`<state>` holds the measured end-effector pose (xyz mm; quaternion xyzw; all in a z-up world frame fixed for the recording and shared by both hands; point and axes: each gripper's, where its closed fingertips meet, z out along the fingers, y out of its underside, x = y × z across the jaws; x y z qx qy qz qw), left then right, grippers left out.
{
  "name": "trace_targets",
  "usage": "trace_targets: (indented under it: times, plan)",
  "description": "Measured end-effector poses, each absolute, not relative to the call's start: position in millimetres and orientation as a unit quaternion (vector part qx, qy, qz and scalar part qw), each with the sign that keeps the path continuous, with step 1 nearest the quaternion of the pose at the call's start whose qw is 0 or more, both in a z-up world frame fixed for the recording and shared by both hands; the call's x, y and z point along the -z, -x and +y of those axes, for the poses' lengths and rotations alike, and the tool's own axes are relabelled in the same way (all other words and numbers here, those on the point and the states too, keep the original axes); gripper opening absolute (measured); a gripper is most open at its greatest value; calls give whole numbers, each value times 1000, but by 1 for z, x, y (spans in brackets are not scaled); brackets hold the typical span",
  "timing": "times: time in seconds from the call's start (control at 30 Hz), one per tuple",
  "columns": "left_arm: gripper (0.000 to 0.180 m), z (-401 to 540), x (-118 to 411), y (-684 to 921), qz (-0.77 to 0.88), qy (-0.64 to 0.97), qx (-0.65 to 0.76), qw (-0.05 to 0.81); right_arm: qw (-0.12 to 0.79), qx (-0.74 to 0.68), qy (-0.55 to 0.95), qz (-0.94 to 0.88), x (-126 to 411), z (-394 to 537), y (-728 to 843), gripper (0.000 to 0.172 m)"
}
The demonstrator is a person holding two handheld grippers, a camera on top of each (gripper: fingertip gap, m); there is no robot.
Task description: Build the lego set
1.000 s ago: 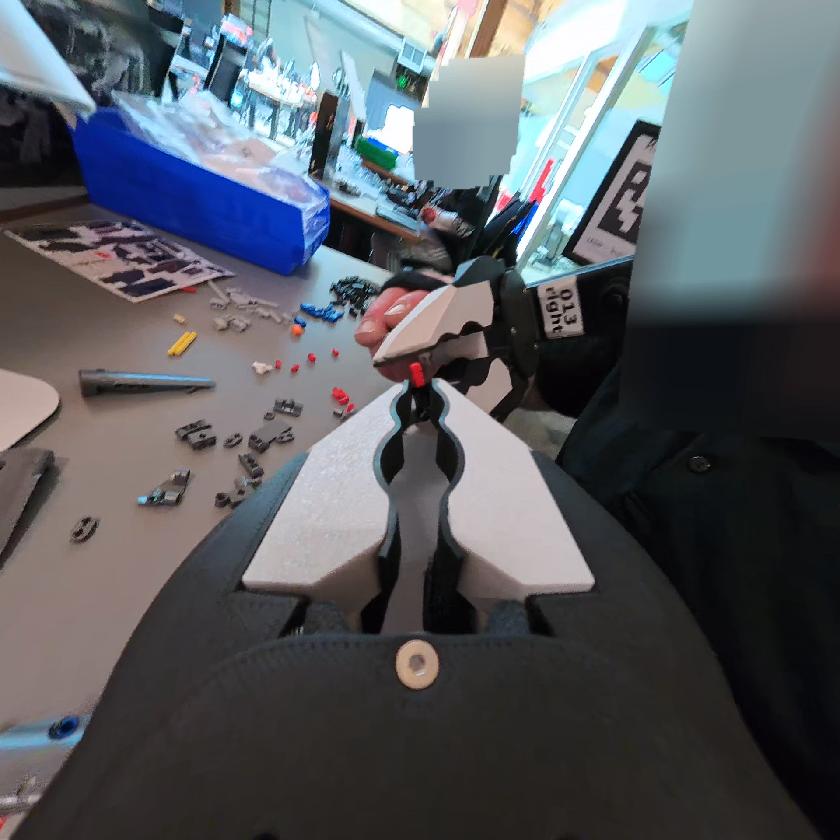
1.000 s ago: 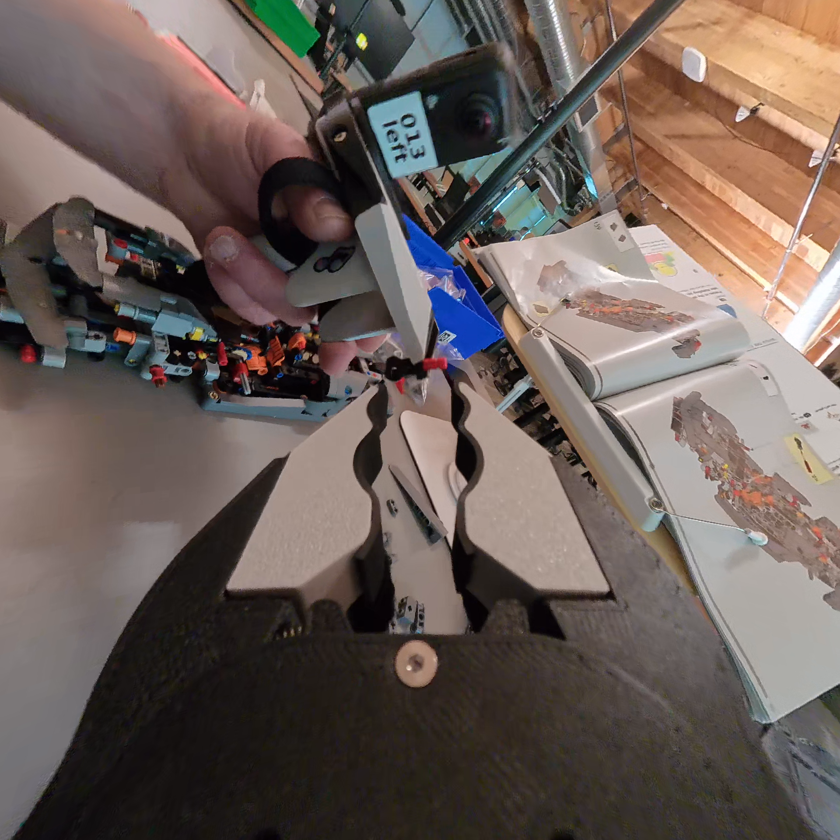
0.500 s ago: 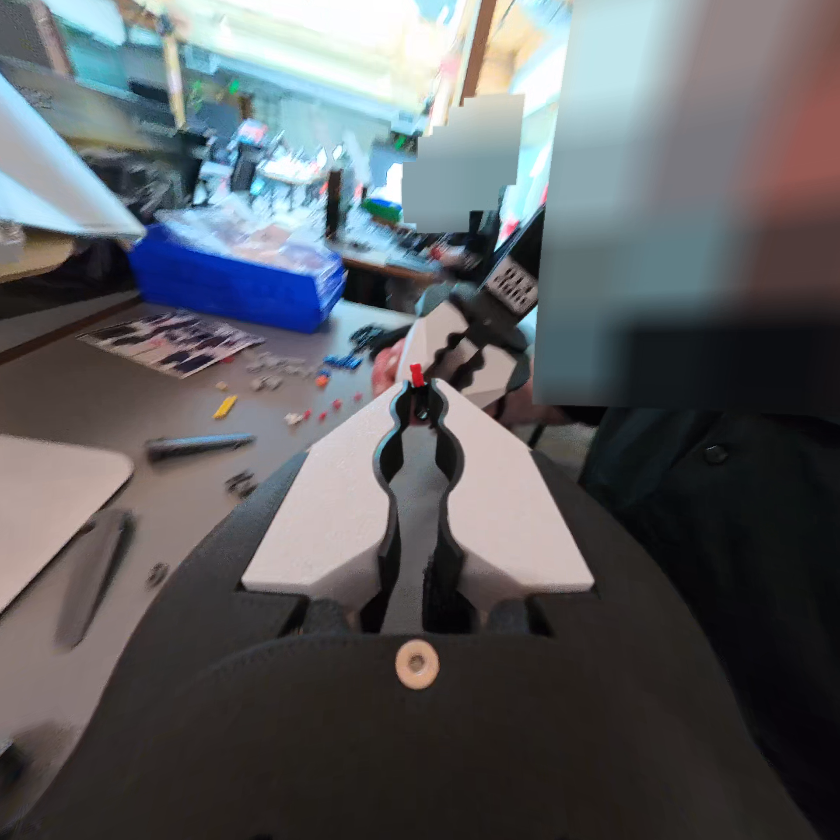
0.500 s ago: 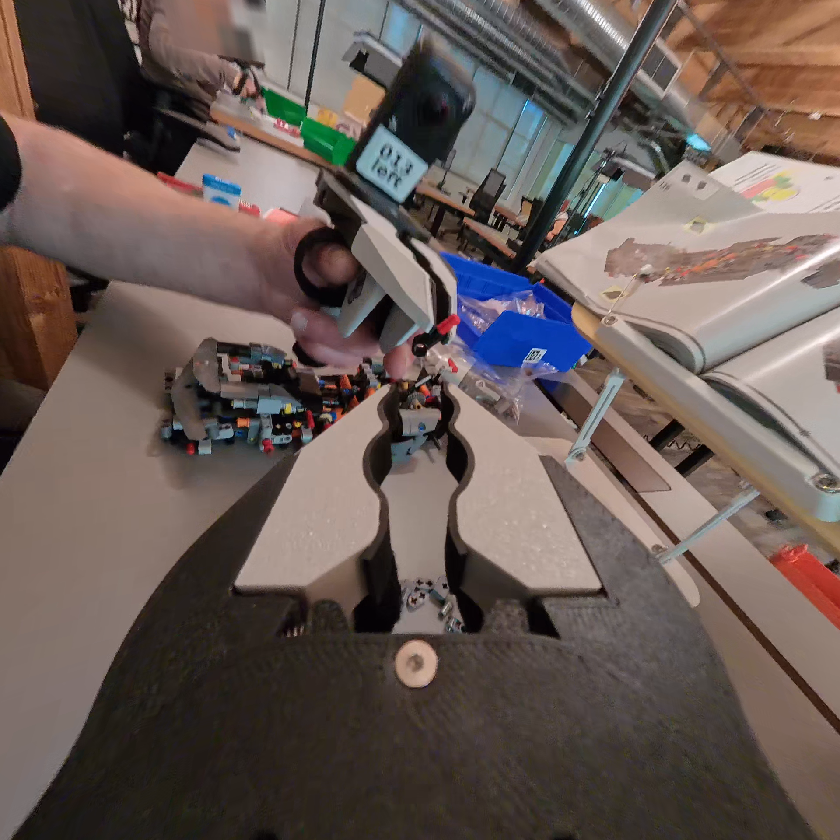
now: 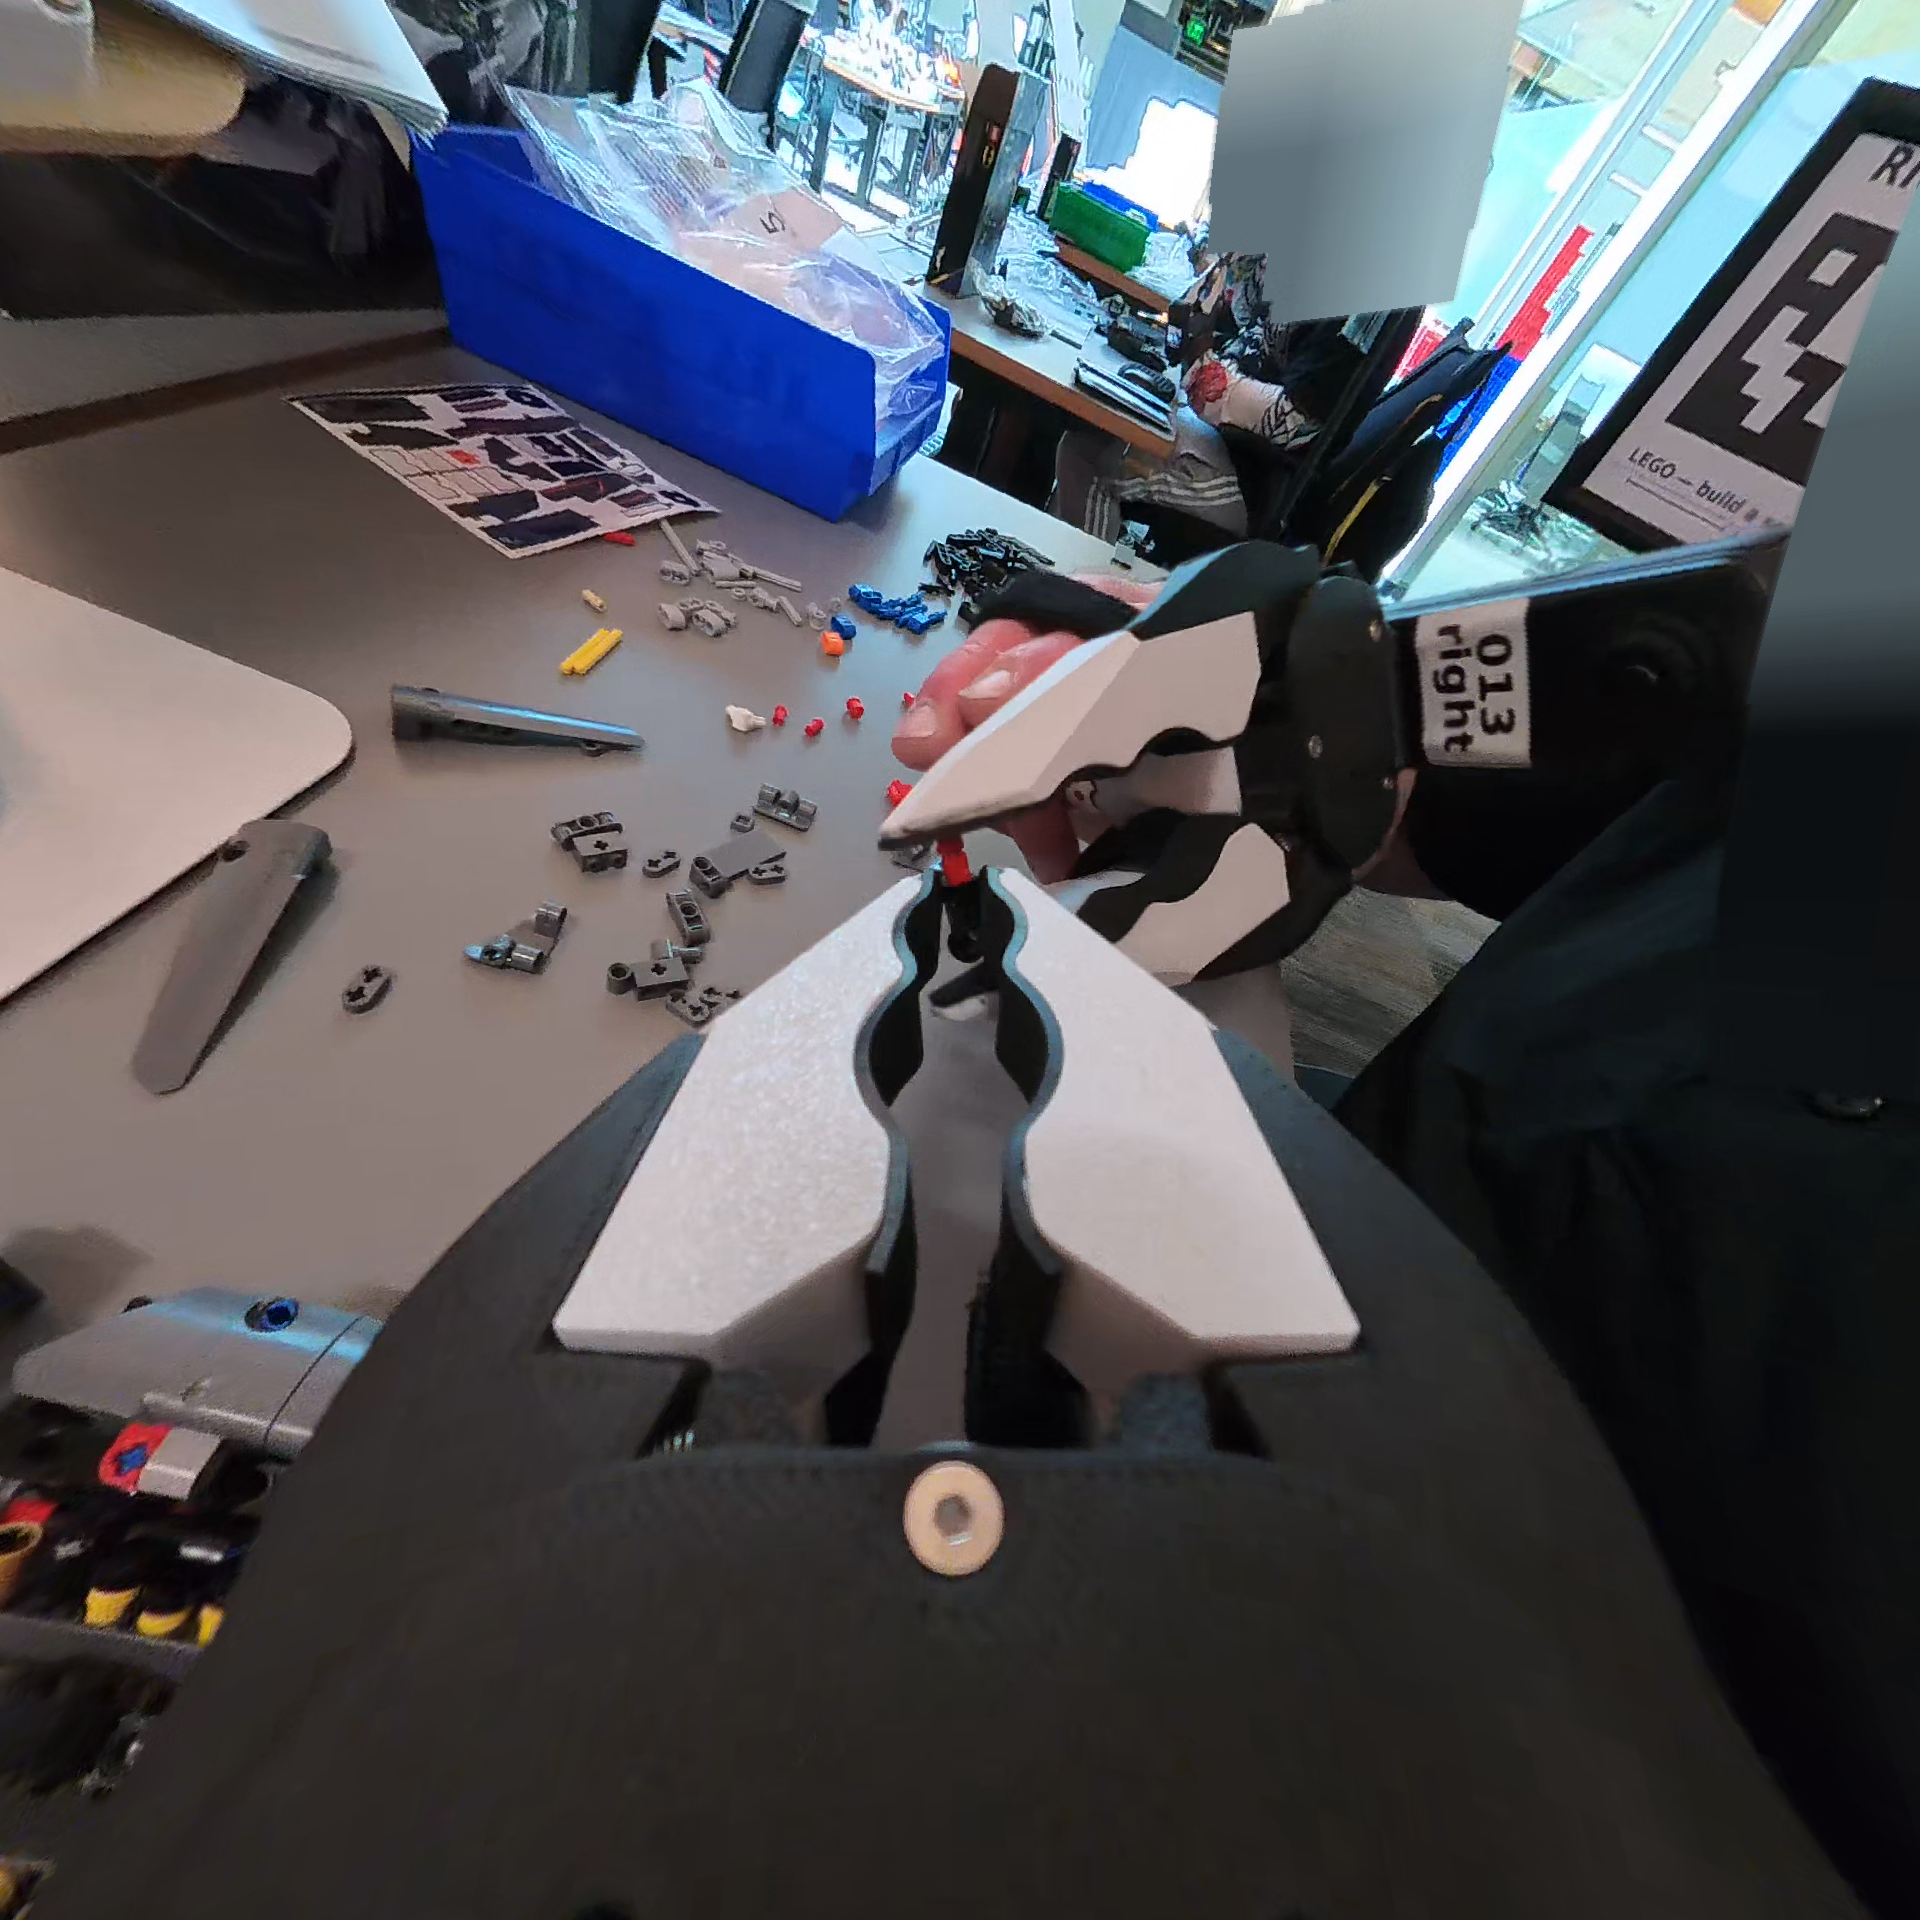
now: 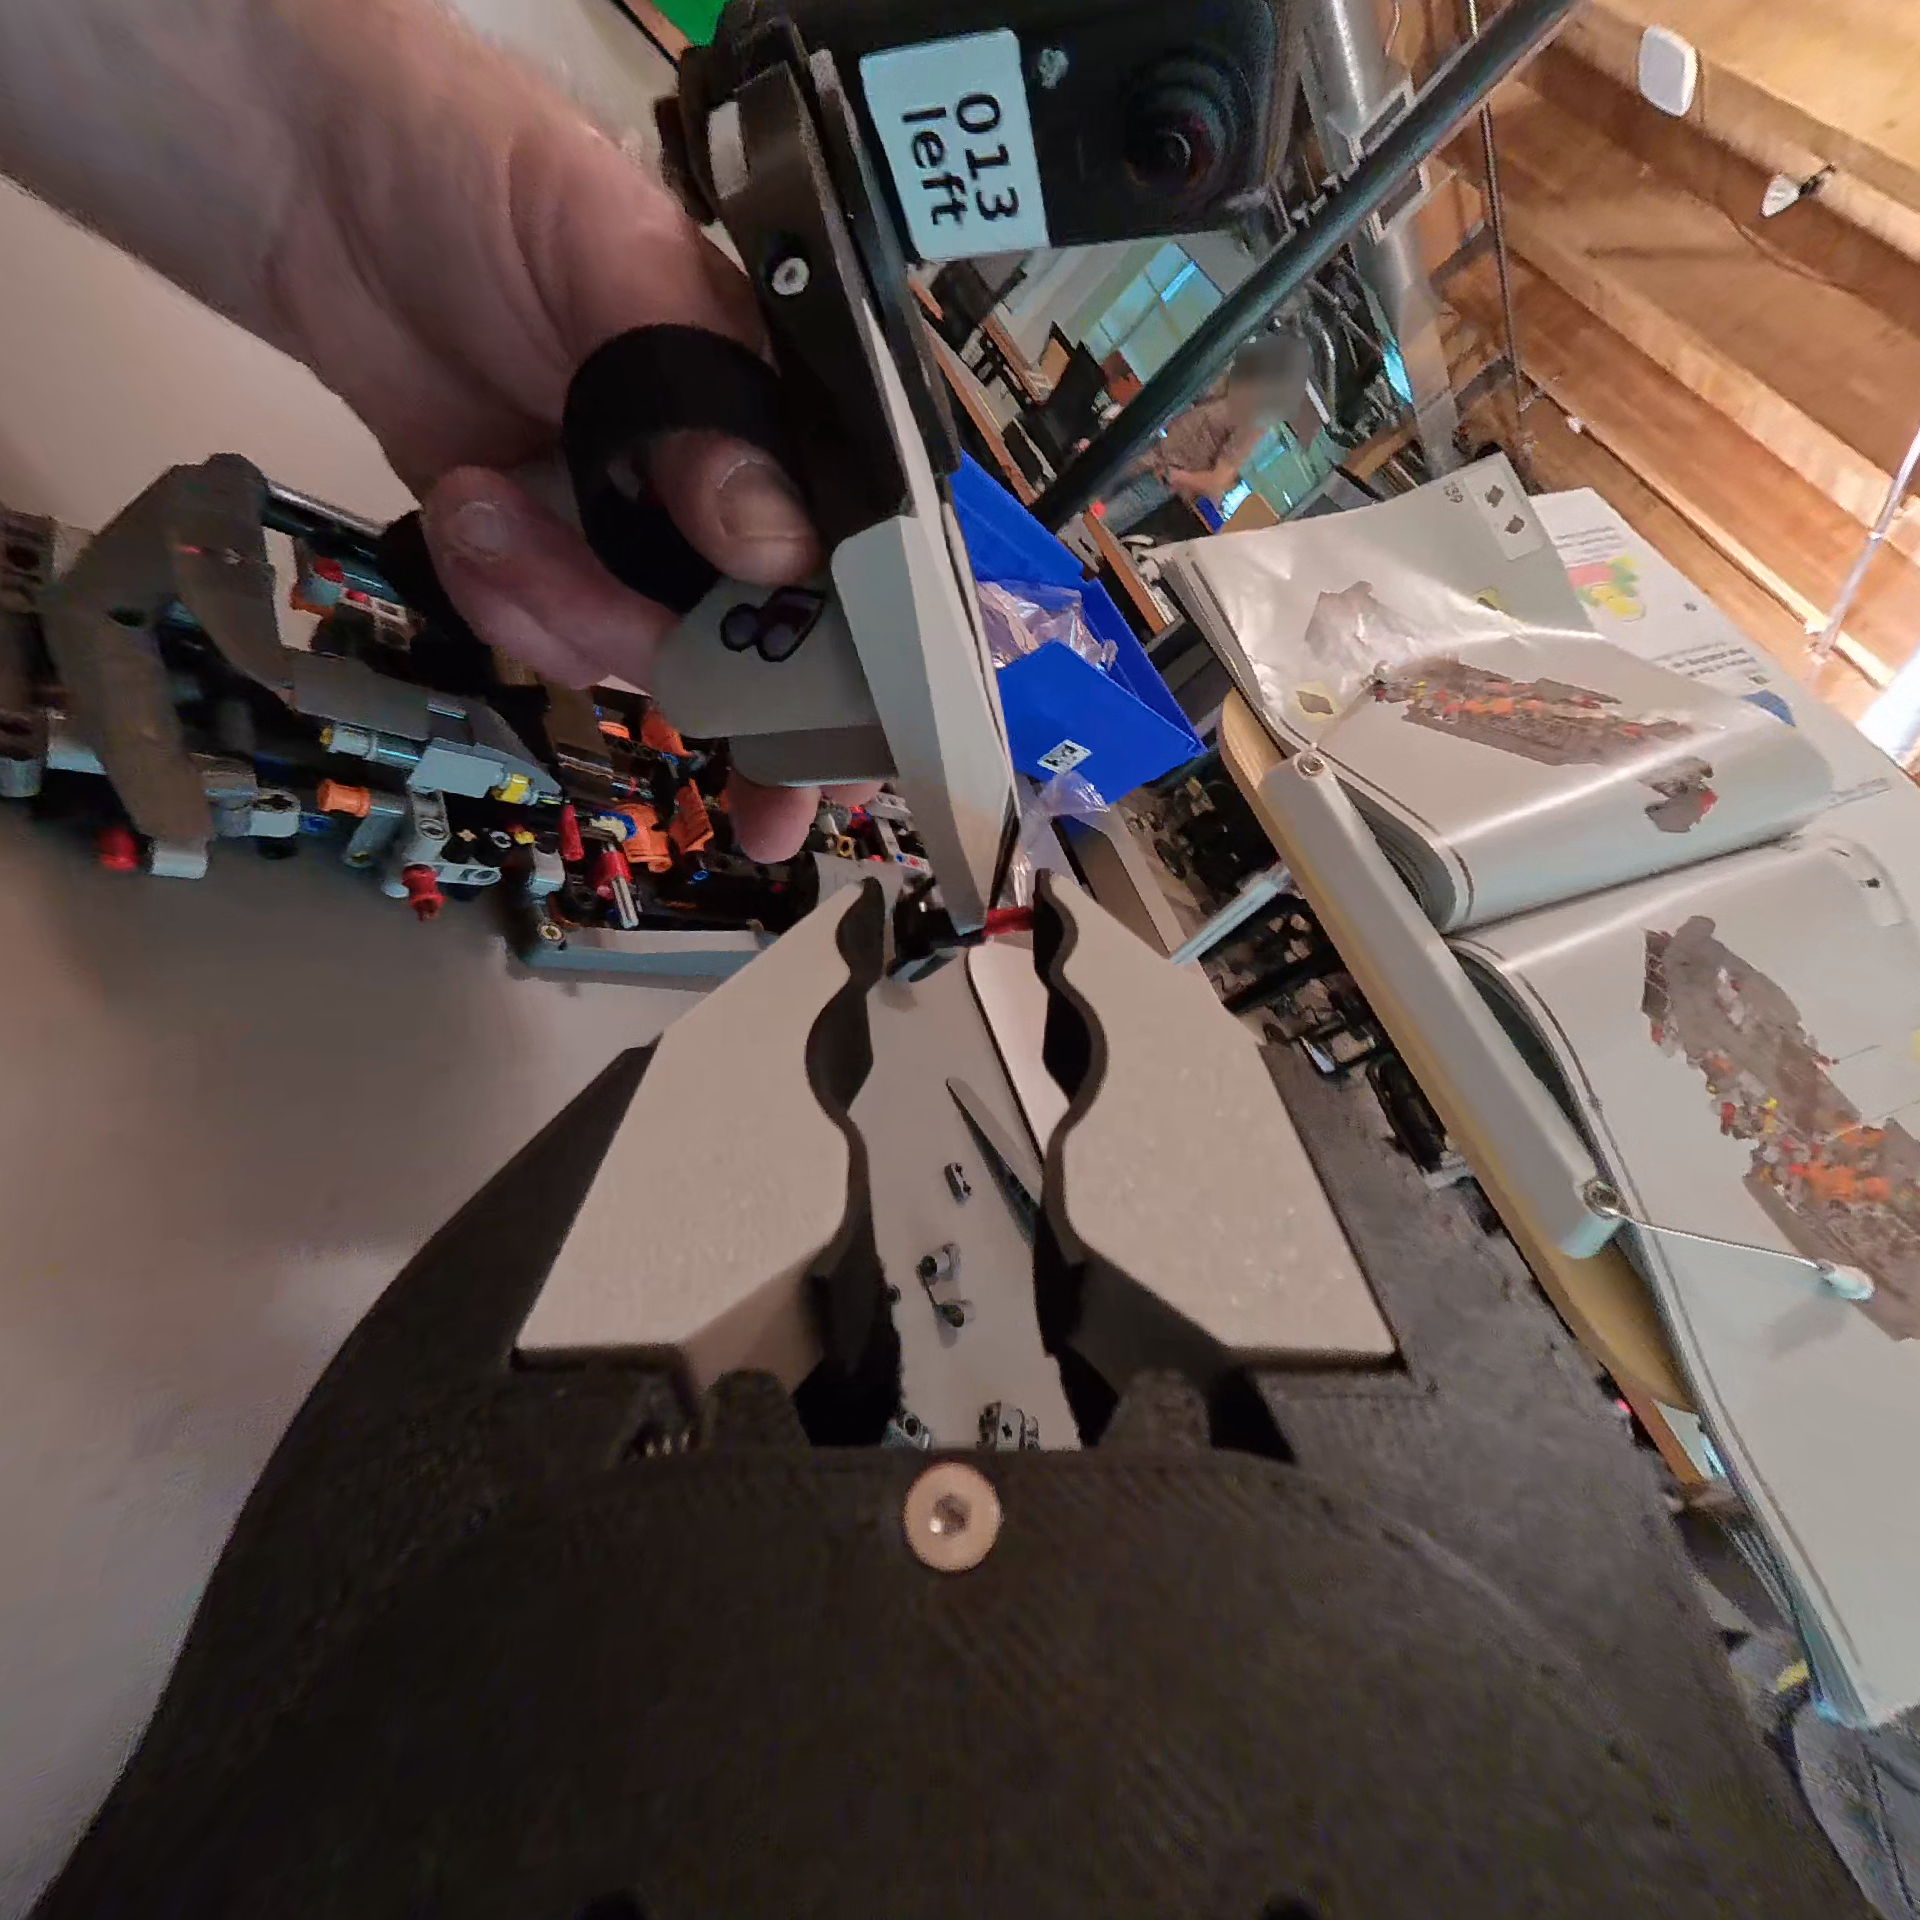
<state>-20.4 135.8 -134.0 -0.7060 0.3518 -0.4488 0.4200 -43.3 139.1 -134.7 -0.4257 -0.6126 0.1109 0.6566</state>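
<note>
My left gripper (image 5: pixel 956 899) is shut on a small black piece (image 5: pixel 961 925) with a red pin (image 5: pixel 951 860) sticking out past its fingertips, held above the grey table (image 5: pixel 312 1122). My right gripper (image 6: pixel 958 904) straddles the left gripper's tips. Its right pad (image 6: pixel 1049 914) meets the end of the red pin (image 6: pixel 1008 918) and its left pad (image 6: pixel 868 914) meets the black piece (image 6: pixel 914 935). In the left wrist view the right gripper's upper finger (image 5: pixel 1039 717) sits on top of the red pin, and the lower finger (image 5: pixel 1174 914) reaches underneath.
Loose grey parts (image 5: pixel 665 914), red pins (image 5: pixel 816 722), a long grey panel (image 5: pixel 509 722) and a sticker sheet (image 5: pixel 499 468) lie on the table. A blue bin (image 5: pixel 675 332) stands behind. A half-built model (image 6: pixel 364 727) and open instruction books (image 6: pixel 1558 727) flank the grippers. The grippers are tip to tip, or close to it.
Half a second ago the right gripper was drawn back from the left one with narrower jaws. It has come back with its jaws wider, around the pin and piece. The left gripper kept its hold throughout.
</note>
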Motion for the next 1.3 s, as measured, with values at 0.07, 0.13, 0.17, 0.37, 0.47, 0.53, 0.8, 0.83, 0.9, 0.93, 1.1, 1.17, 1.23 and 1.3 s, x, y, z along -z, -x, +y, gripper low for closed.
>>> trace_targets:
  times: [0.07,0.13,0.17,0.37,0.47,0.53,0.8,0.83,0.9,0.93,1.1,1.17,1.23,1.3]
  plan:
    - [5,138,134,20,344,706,451,424,661,-98,431,-607,134,142,43,24]
    - [5,140,133,21,334,708,456,423,663,-87,431,-605,133,144,42,24]
    - [5,140,133,21,335,709,455,423,664,-82,429,-607,133,144,42,24]
    - [5,142,136,24,334,718,442,422,655,-63,428,-620,139,145,42,25]
    - [5,142,139,23,337,720,438,421,650,-59,433,-623,141,146,42,24]
    - [5,142,140,22,336,721,435,421,644,-61,437,-625,142,146,41,24]
    - [16,147,135,40,354,732,341,472,632,-90,452,-623,148,148,39,23]
    - [17,146,132,49,360,733,316,483,628,-96,452,-626,150,147,39,23]
    - [17,143,132,73,377,740,249,498,620,-106,446,-636,157,144,43,23]
    - [16,142,133,87,383,743,208,507,612,-109,447,-643,163,142,46,23]
    - [12,121,165,153,391,787,89,469,579,-124,425,-684,188,128,71,23]
    - [14,112,176,173,375,802,81,458,566,-132,421,-696,197,125,81,23]
    - [11,105,180,188,357,806,92,462,559,-130,414,-706,204,124,90,23]
    - [12,99,186,197,344,811,112,460,551,-129,409,-716,211,123,97,23]
